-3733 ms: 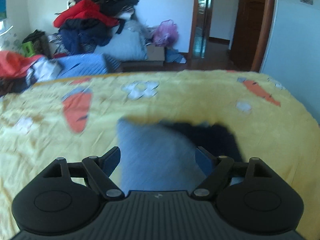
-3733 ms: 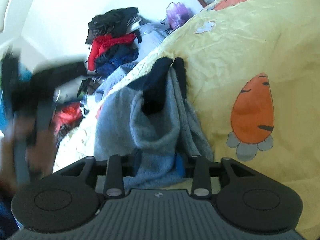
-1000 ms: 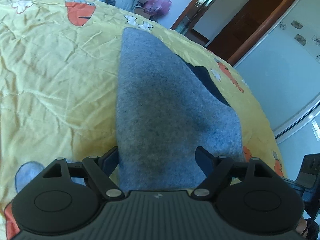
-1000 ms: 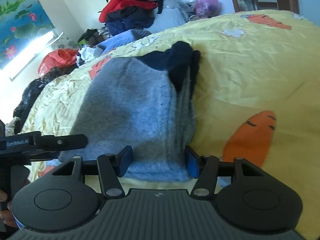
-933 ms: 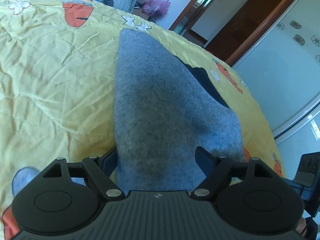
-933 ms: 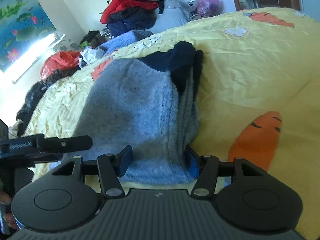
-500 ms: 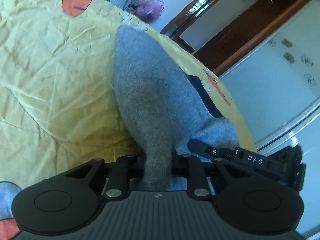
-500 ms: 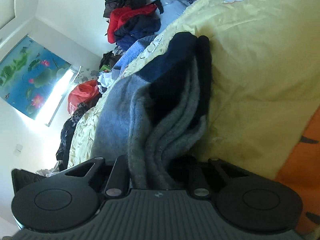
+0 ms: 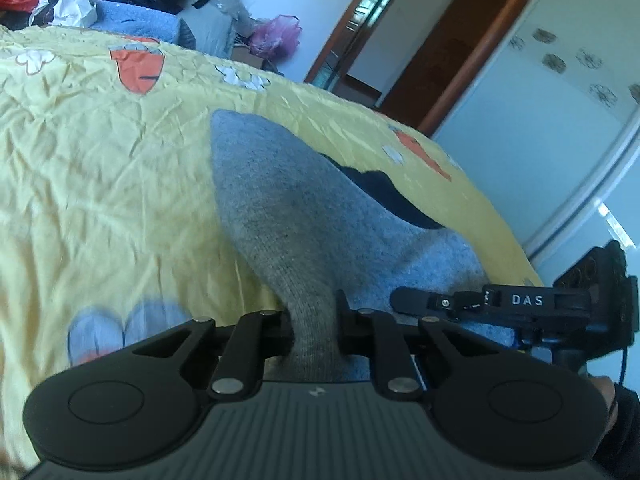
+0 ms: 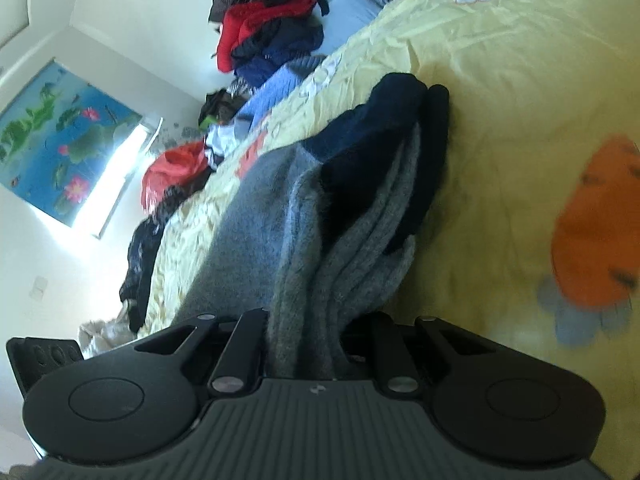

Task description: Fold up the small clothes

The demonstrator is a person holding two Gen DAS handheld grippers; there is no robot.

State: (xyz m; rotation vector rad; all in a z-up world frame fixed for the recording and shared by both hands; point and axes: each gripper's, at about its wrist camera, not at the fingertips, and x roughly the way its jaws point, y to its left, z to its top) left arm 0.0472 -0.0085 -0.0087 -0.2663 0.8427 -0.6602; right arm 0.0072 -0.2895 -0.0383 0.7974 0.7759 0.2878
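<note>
A small grey knit garment (image 9: 288,204) with a dark navy part (image 9: 384,196) lies on the yellow carrot-print bed cover (image 9: 100,184). My left gripper (image 9: 314,320) is shut on its near grey edge, which is bunched up between the jaws. My right gripper (image 10: 304,332) is shut on the other near corner of the garment (image 10: 320,248), where several grey layers are stacked; the navy part (image 10: 384,140) lies beyond. The right gripper's body also shows at the right of the left wrist view (image 9: 520,304).
A pile of red, black and blue clothes (image 10: 272,28) sits past the far side of the bed. More clothes and a red bag (image 10: 176,172) lie by the window. A wooden doorway (image 9: 432,40) and a pale wardrobe panel (image 9: 560,120) stand at the right.
Both grippers went from open around the garment's near edge to shut on it. The gripped edge has lifted a little and the cloth has bunched between the jaws.
</note>
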